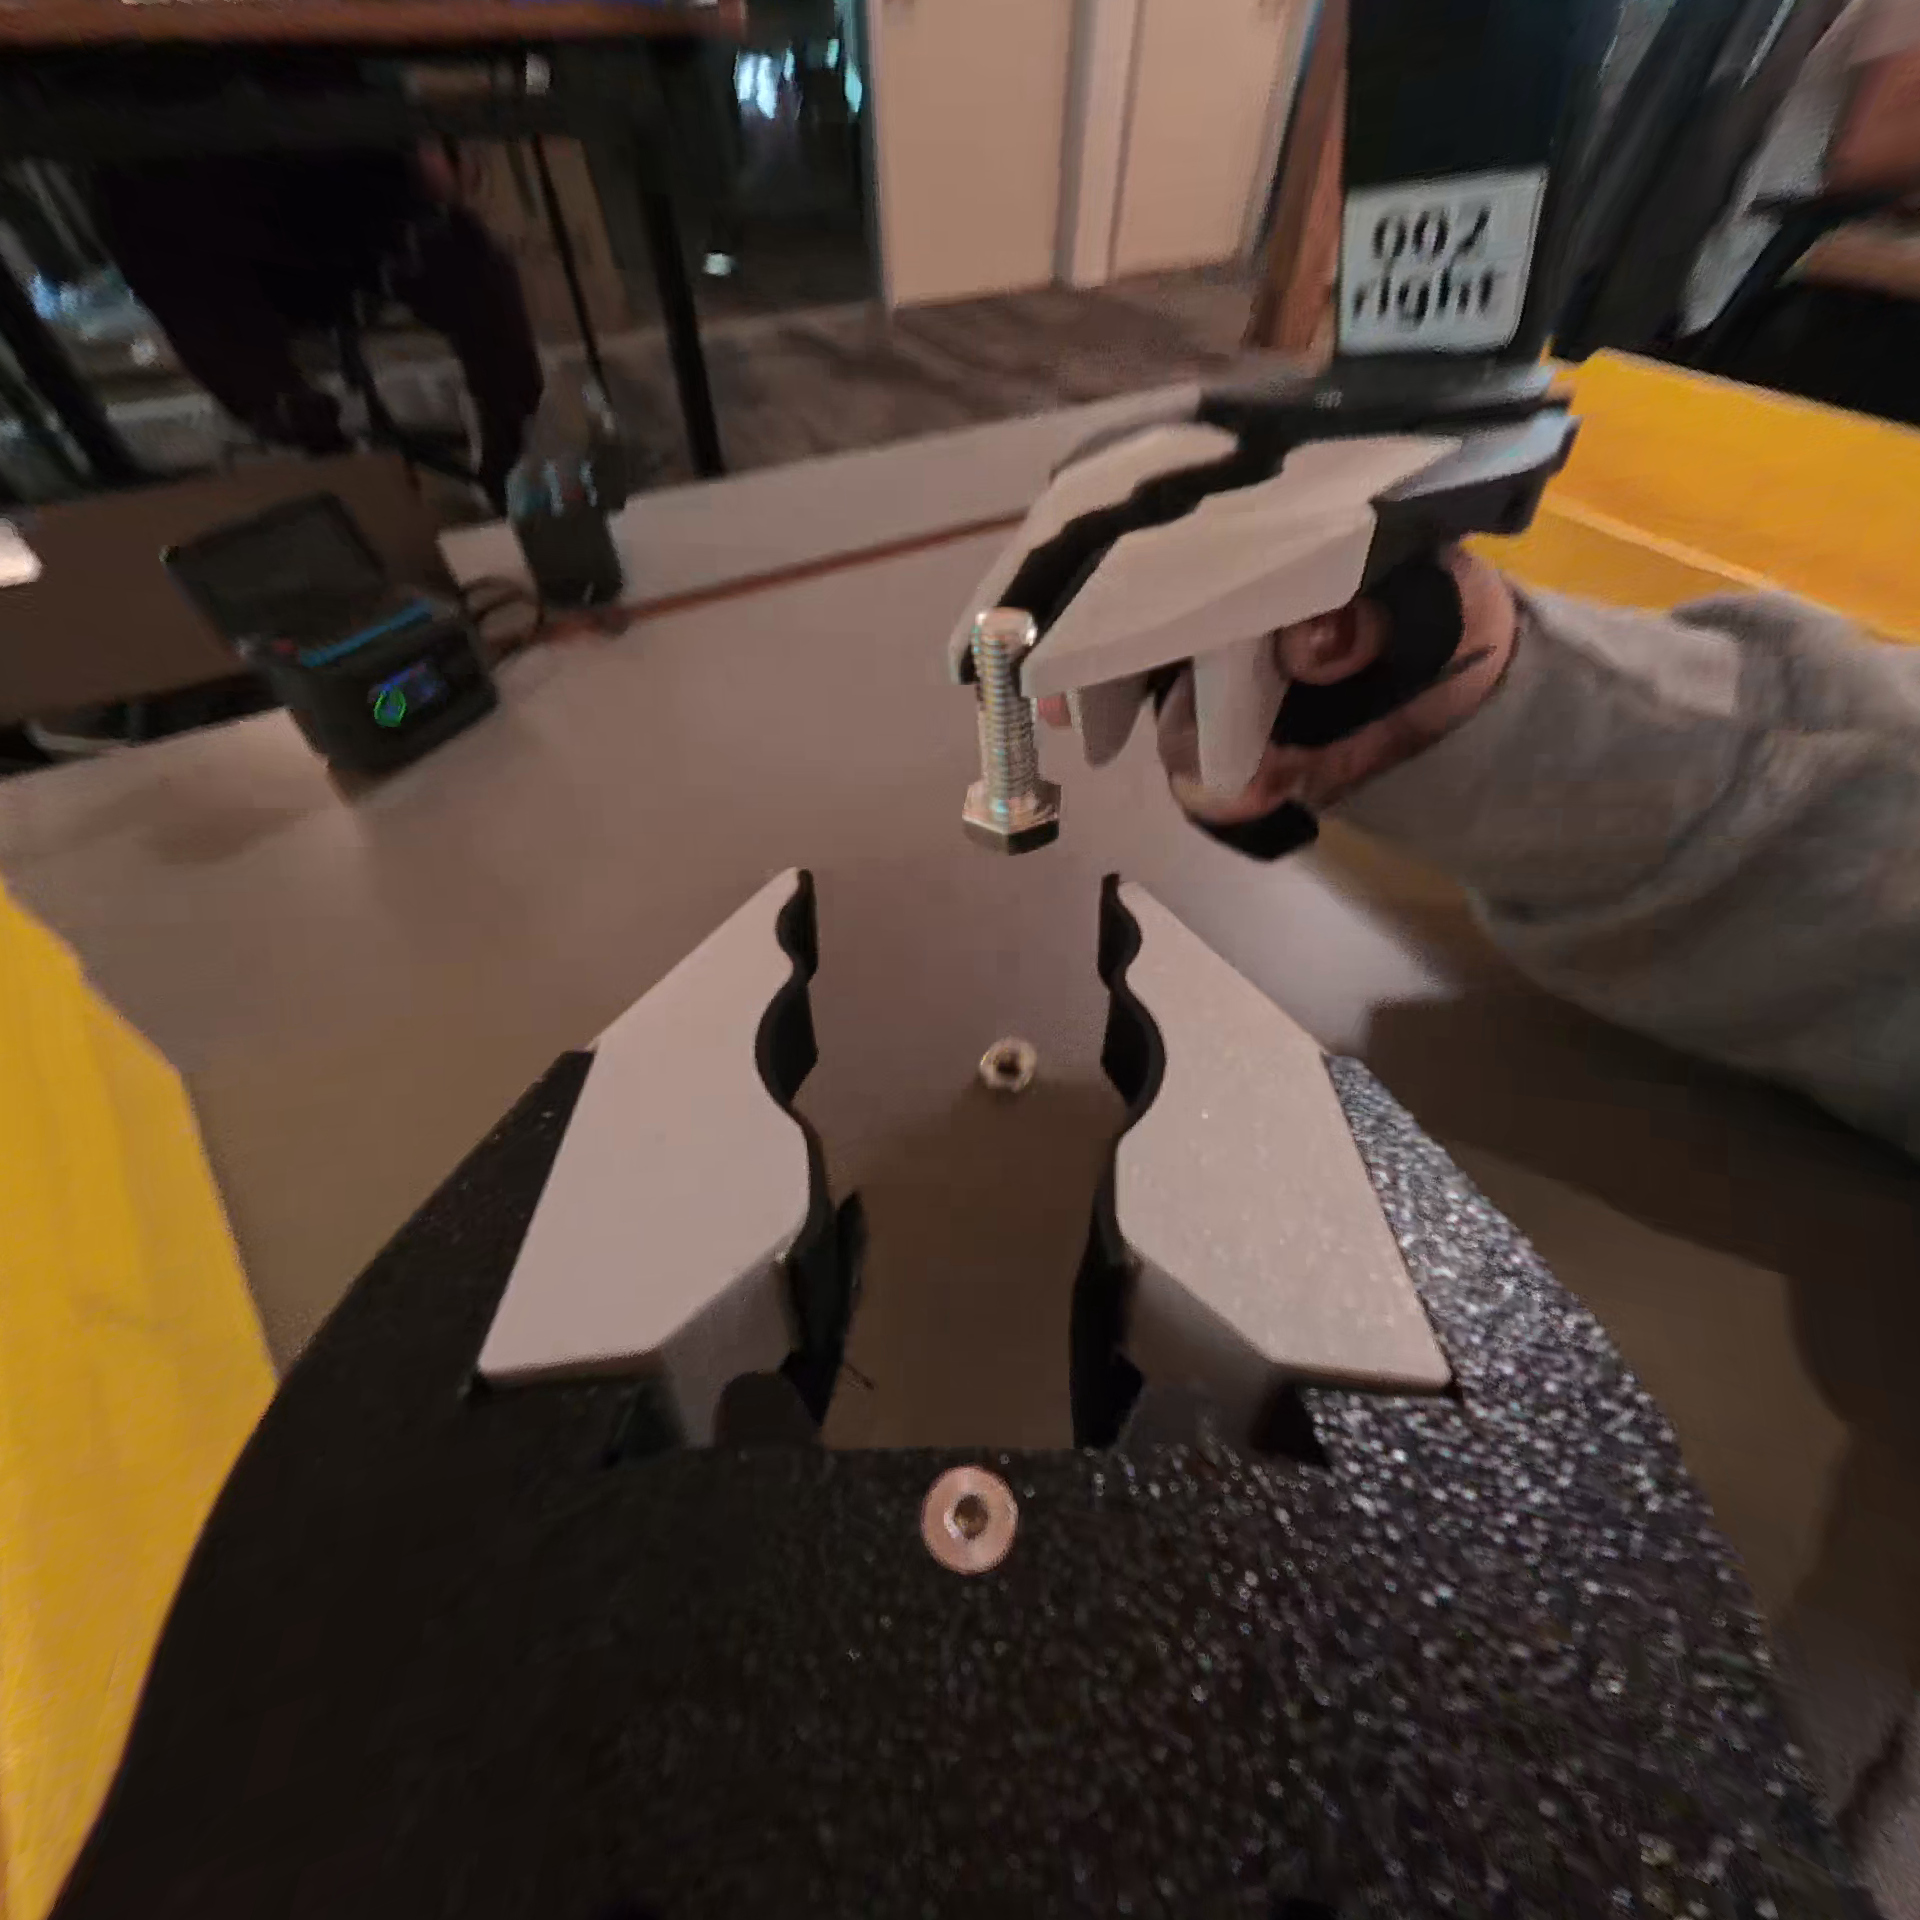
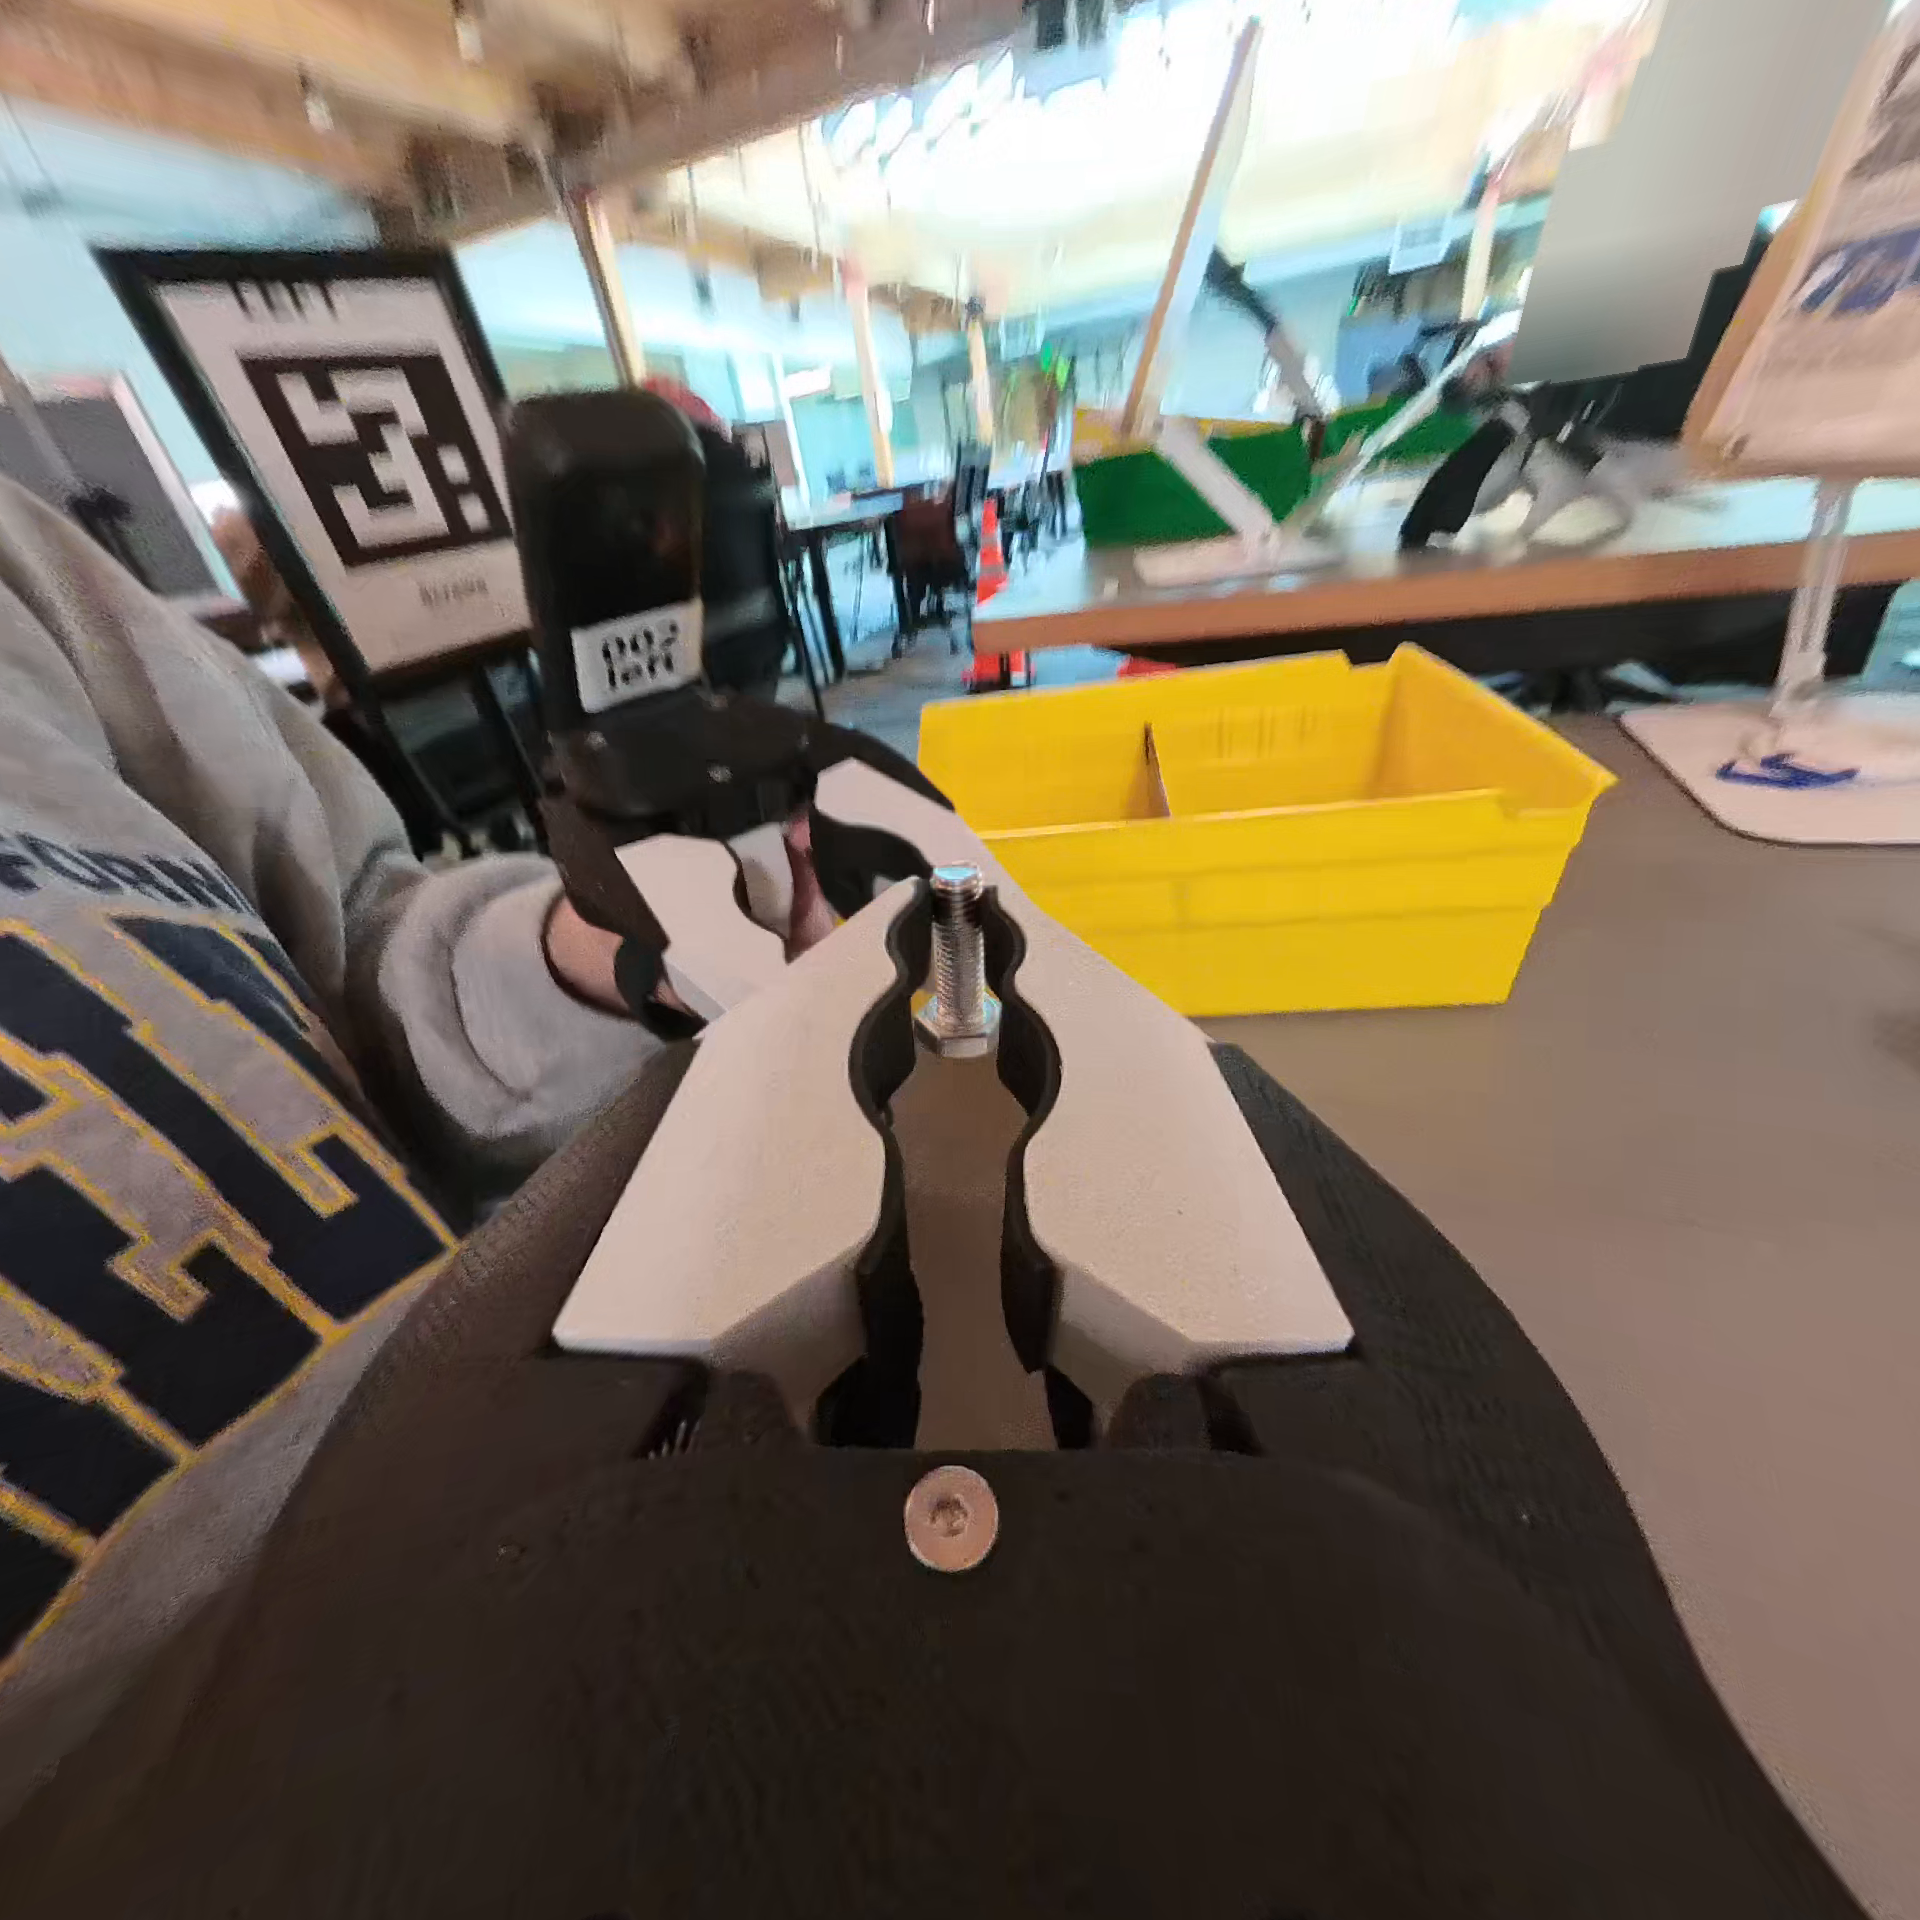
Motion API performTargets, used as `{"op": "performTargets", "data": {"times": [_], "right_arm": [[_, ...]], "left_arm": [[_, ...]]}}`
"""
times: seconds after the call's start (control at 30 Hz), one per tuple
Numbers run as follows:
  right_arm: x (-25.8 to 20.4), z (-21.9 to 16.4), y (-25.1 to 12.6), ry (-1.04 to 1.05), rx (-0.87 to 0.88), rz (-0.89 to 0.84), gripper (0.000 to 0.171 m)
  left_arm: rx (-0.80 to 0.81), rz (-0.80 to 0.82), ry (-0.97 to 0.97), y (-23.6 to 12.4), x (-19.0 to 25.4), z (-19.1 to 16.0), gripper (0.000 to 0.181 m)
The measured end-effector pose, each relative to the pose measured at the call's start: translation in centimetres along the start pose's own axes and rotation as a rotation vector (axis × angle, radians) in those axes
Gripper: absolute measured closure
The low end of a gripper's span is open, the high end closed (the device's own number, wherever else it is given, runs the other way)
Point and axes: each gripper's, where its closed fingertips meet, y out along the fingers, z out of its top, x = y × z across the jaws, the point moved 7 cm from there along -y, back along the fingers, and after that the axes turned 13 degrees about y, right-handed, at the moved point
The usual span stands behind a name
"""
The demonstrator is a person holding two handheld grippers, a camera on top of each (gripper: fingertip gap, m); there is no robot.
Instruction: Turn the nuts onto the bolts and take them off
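Note:
A silver bolt [image 1: 1006,727] hangs head down, gripped near its threaded end by my right gripper [image 1: 1000,649], a little above the grey table. In the right wrist view the bolt [image 2: 956,961] stands between my right gripper's [image 2: 958,894] closed fingertips. A small silver nut [image 1: 1004,1064] lies on the table between the fingers of my left gripper [image 1: 958,894], which is open and empty. The bolt's head hangs just beyond the left fingertips. The left gripper also shows in the right wrist view [image 2: 769,883], behind the bolt to the left.
A yellow divided bin [image 2: 1247,831] stands on the table beyond the bolt. Yellow bin edges show at the left [image 1: 94,1247] and far right [image 1: 1745,488]. A small black device [image 1: 343,644] and a dark bottle [image 1: 566,520] sit at the far left. A person's grey sleeve [image 1: 1662,831] crosses the right. My left and right fingertips are right by each other.

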Motion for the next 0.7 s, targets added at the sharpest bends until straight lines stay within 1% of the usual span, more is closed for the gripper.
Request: {"op": "performTargets", "data": {"times": [0.1,0.13,0.2,0.3,0.37,0.4,0.43,0.5,0.53,0.57,0.6,0.67,0.7], "right_arm": [[-1.5,-0.5,-1.0,0.021,0.092,0.054,0.164],[-1.8,-0.7,-1.2,0.029,0.111,0.075,0.164],[-2.2,-0.8,-1.7,0.039,0.142,0.105,0.164],[-2.3,-0.9,-2.3,0.056,0.163,0.141,0.164],[-2.4,-0.9,-2.5,0.051,0.166,0.154,0.164],[-2.6,-0.9,-2.5,0.045,0.164,0.161,0.164],[-2.6,-1.0,-2.5,0.036,0.165,0.148,0.164],[-2.1,-1.0,-2.9,0.036,0.185,0.075,0.162],[-1.4,-1.3,-3.3,0.054,0.178,0.0,0.152],[-0.3,-2.0,-3.6,0.066,0.117,-0.109,0.14],[0.7,-3.2,-3.7,0.056,0.004,-0.218,0.134],[2.1,-6.3,-3.5,0.029,-0.293,-0.384,0.133],[2.4,-7.5,-3.1,0.021,-0.413,-0.418,0.133]], "left_arm": [[0.11,-0.041,0.07,0.5,1.4,1.3,0.147],[0.132,-0.056,0.094,0.6,1.8,1.6,0.148],[0.149,-0.088,0.11,0.7,2.5,1.9,0.151],[0.146,-0.149,0.084,1.0,2.9,2.0,0.155],[0.163,-0.191,0.079,0.9,3.2,2.1,0.164],[0.162,-0.197,0.085,0.8,3.2,2.0,0.164],[0.153,-0.187,0.091,0.7,3.1,1.9,0.164],[0.146,-0.096,0.108,0.4,2.4,1.7,0.165],[0.143,-0.03,0.117,0.1,1.7,1.5,0.165],[0.149,0.028,0.113,-0.3,1.1,1.4,0.165],[0.169,0.07,0.098,-0.8,0.5,1.3,0.165],[0.205,0.124,0.075,-1.6,-0.2,1.1,0.165],[0.212,0.145,0.074,-1.8,-0.5,0.9,0.165]]}}
